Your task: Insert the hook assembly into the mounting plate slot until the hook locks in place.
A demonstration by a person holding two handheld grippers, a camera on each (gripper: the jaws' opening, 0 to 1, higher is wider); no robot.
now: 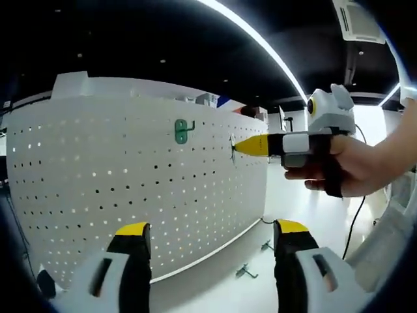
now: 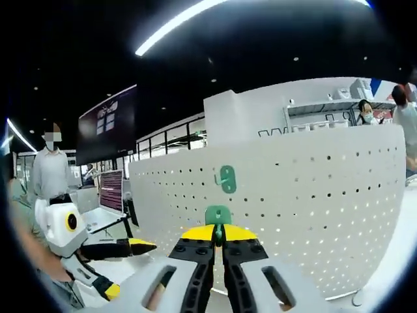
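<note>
Right gripper (image 2: pixel 218 236): my yellow-tipped jaws are pressed together on a green hook (image 2: pixel 218 216), which stands up just past the tips.
Held hook, look: flat green plastic plate, rounded top, narrow stem going down between my jaws; its lower end is hidden.
Held hook, axis: long axis runs up the right gripper view, flat face toward the pegboard (image 2: pixel 313 195).
Held hook, position: at the board's face; in the left gripper view my right gripper's tip (image 1: pixel 251 145) meets the panel, with a small dark piece at the contact point. I cannot tell whether it is seated.
Mounted hook (image 2: pixel 227 179): a second green hook already hangs on the board, above the held one, apart from it; a thin prong curls off its left side.
Left gripper (image 1: pixel 212 229): jaws spread wide, nothing between them, held back from the board.
Pegboard edges: white, curved, rows of small holes; its bottom edge meets the white tabletop (image 1: pixel 221 287).
Open room: bare board between the two hooks; two small hook pieces (image 1: pixel 246 270) lie on the tabletop near the board's foot.
</note>
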